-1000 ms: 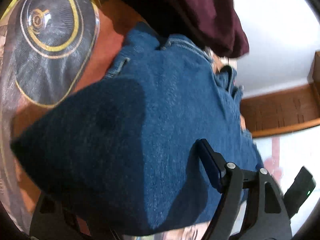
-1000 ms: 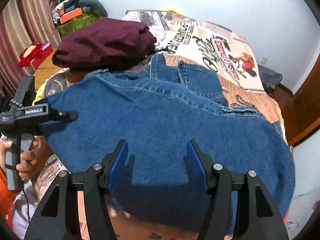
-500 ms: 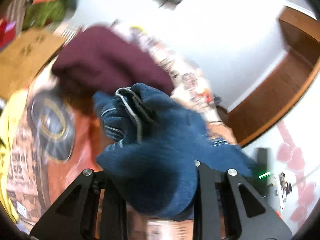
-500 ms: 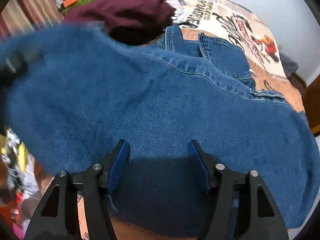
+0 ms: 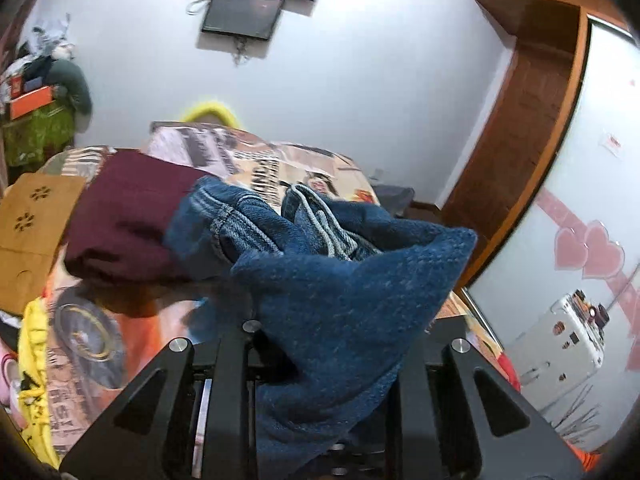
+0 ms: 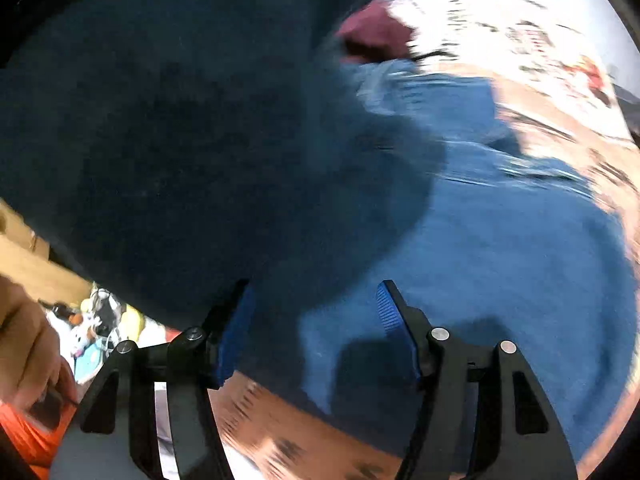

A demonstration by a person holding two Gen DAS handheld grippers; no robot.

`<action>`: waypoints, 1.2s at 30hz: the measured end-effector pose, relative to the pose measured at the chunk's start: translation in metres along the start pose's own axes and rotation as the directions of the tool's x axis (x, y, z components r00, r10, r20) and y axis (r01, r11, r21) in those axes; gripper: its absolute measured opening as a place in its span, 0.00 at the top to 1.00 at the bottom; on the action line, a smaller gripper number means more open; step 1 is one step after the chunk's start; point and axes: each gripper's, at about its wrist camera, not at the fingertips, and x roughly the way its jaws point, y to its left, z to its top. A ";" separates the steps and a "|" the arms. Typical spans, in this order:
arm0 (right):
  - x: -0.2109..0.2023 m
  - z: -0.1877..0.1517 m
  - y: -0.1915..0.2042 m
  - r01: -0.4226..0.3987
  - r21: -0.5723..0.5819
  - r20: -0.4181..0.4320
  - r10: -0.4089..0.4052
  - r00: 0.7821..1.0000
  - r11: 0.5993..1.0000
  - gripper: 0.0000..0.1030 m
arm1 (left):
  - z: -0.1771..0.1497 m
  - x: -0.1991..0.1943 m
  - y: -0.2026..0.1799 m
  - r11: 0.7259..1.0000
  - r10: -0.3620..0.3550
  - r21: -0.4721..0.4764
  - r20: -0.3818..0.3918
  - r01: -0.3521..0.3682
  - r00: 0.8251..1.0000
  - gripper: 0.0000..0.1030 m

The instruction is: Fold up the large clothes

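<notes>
Left claw point(image 5: 324, 344) raised, clamping jeans point(image 5: 340, 296).

A lived-in home bedroom.
A bed point(image 5: 320, 160) with a printed cover is filling the room; a screen point(image 5: 240, 12) is hanging on the white wall above its far end, a wooden door frame point(image 5: 520, 140) is standing to its right, and cluttered boxes point(image 5: 32, 100) are piling up to its left.
</notes>
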 end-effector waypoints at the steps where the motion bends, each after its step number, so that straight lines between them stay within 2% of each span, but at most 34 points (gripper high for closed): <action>1: -0.013 -0.007 -0.011 0.028 0.018 0.022 -0.029 0.999 0.999 0.42 | -0.001 0.008 -0.008 1.000 -0.014 0.017 -0.012 0.014 1.000 0.80; 4: -0.052 -0.025 -0.048 0.110 0.082 0.075 -0.116 0.990 0.991 0.42 | -0.007 0.034 -0.041 0.996 -0.060 0.068 -0.070 0.065 0.996 0.80; 7: -0.086 -0.038 -0.083 0.192 0.154 0.112 -0.210 0.971 0.969 0.43 | -0.021 0.066 -0.085 0.983 -0.097 0.143 -0.148 0.118 0.984 0.80; 10: -0.114 -0.057 -0.109 0.254 0.233 0.136 -0.290 0.947 0.939 0.43 | -0.052 0.100 -0.117 0.970 -0.105 0.183 -0.281 0.160 0.954 0.80; 12: -0.127 -0.066 -0.120 0.262 0.270 0.145 -0.308 0.940 0.927 0.43 | -0.083 0.119 -0.131 0.959 -0.066 0.232 -0.378 0.163 0.924 0.76; 13: -0.132 -0.071 -0.124 0.262 0.290 0.147 -0.313 0.938 0.921 0.43 | -0.093 0.121 -0.129 0.954 -0.053 0.251 -0.391 0.162 0.919 0.74; 16: -0.144 -0.079 -0.129 0.259 0.318 0.163 -0.322 0.933 0.912 0.43 | -0.106 0.110 -0.136 0.922 -0.024 0.350 -0.378 0.168 0.925 0.62; 18: -0.149 -0.078 -0.125 0.263 0.317 0.178 -0.330 0.927 0.911 0.43 | -0.102 0.099 -0.140 0.911 -0.055 0.355 -0.401 0.210 0.915 0.54; 20: -0.150 -0.067 -0.119 0.253 0.299 0.202 -0.320 0.926 0.920 0.43 | -0.099 0.084 -0.139 0.908 -0.078 0.347 -0.412 0.235 0.908 0.50; 22: -0.153 -0.056 -0.112 0.232 0.273 0.234 -0.298 0.925 0.934 0.43 | -0.089 0.072 -0.131 0.911 -0.097 0.335 -0.397 0.242 0.913 0.50; 25: -0.156 -0.045 -0.100 0.208 0.230 0.281 -0.269 0.921 0.951 0.43 | -0.066 0.056 -0.109 0.921 -0.103 0.322 -0.342 0.219 0.934 0.45; 27: -0.157 -0.035 -0.088 0.206 0.192 0.306 -0.258 0.916 0.960 0.43 | -0.050 0.042 -0.088 0.936 -0.077 0.311 -0.282 0.167 0.956 0.37; 30: -0.149 -0.021 -0.074 0.198 0.142 0.317 -0.234 0.919 0.970 0.43 | -0.034 0.035 -0.058 0.945 -0.005 0.316 -0.227 0.078 0.974 0.35; 33: -0.129 -0.010 -0.064 0.196 0.097 0.301 -0.217 0.929 0.976 0.43 | -0.027 0.040 -0.032 0.943 0.092 0.334 -0.213 -0.016 0.973 0.34; 36: -0.106 -0.006 -0.063 0.225 0.077 0.259 -0.237 0.936 0.971 0.43 | -0.032 0.050 -0.009 0.940 0.160 0.333 -0.239 -0.074 0.958 0.34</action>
